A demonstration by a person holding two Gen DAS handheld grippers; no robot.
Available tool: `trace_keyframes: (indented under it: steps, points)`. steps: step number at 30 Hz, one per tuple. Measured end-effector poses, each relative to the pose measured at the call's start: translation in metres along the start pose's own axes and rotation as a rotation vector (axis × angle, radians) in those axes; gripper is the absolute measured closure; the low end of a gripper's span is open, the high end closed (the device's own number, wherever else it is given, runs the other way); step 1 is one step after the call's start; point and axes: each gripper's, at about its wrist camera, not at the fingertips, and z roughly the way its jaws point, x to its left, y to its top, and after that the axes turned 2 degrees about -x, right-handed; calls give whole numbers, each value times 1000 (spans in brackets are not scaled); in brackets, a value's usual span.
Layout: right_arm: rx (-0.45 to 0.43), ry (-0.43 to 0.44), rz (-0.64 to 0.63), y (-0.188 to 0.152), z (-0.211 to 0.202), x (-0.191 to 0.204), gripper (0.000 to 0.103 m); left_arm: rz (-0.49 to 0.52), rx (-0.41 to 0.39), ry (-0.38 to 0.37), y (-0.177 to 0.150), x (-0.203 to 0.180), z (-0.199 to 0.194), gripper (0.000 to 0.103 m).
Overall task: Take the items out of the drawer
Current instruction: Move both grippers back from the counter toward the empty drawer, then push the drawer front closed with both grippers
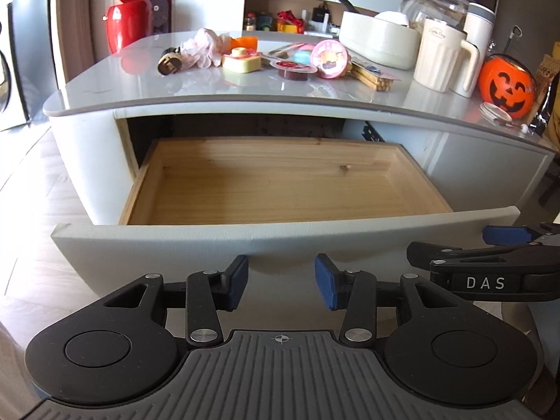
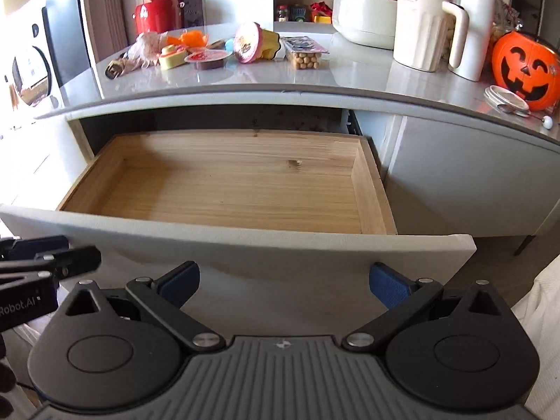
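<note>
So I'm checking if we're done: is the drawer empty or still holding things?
Empty. The drawer is pulled out, and both views show only its bare wooden floor.

You get bright daylight from the left; glare washes the floor (image 1: 31, 175) and the glossy table (image 1: 245, 87), while fisheye bending curves every edge, focus staying sharp.

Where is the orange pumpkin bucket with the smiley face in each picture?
Left wrist view: the orange plastic pumpkin bucket sits at the far right, on the grey tabletop.
Right wrist view: the bucket is again at the far right edge.
Shared landmark: the cream ribbed jug, just left of it in both.
</note>
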Motion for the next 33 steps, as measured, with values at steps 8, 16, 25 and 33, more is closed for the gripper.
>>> trace_keyframes:
  steps: [8, 16, 25, 33]
  points:
    - [-42, -37, -11, 16, 25, 4, 0, -16, -60, 16, 13, 3, 23, 57]
    - [-90, -82, -13, 30, 50, 8, 0, -24, -121, 36, 22, 3, 45, 55]
    - [-107, -78, -10, 48, 71, 7, 0, -25, -151, 77, 36, 0, 67, 55]
    - [-118, -78, -13, 61, 87, 6, 0, -9, -170, 118, 46, -5, 83, 54]
